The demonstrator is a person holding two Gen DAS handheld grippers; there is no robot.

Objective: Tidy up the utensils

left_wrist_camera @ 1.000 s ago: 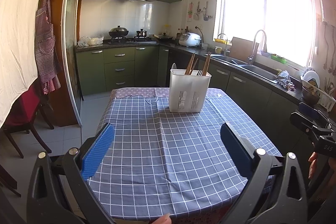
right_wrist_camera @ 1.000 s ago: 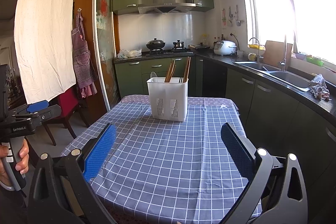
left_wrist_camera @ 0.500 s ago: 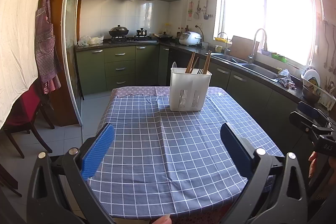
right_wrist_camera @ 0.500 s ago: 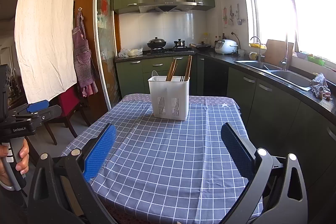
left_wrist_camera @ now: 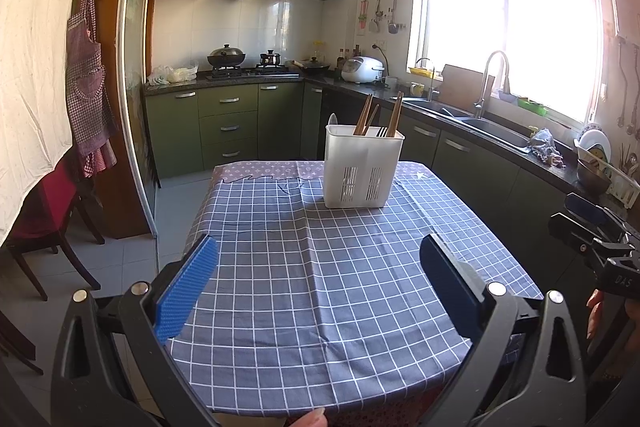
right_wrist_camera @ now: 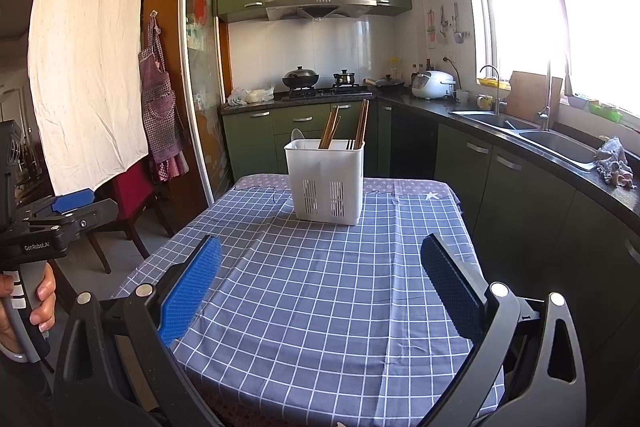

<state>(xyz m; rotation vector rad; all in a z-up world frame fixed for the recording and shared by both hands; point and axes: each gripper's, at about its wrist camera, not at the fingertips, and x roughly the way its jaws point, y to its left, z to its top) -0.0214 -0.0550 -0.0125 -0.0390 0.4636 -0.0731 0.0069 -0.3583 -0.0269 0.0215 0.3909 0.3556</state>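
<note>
Nothing moved — one caddy (left_wrist_camera: 363, 166), three chopsticks (right_wrist_camera: 362, 123), two grippers (left_wrist_camera: 316, 269) (right_wrist_camera: 318, 273) wide, empty.

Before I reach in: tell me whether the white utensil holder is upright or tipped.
Upright. The utensil holder sits flat on the checked tablecloth, chopsticks pointing up.

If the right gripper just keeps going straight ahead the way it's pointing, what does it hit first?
Probably the white utensil caddy on the checked tablecloth. The open right gripper aims roughly at it, nothing lying between, though depth is hard to judge.
</note>
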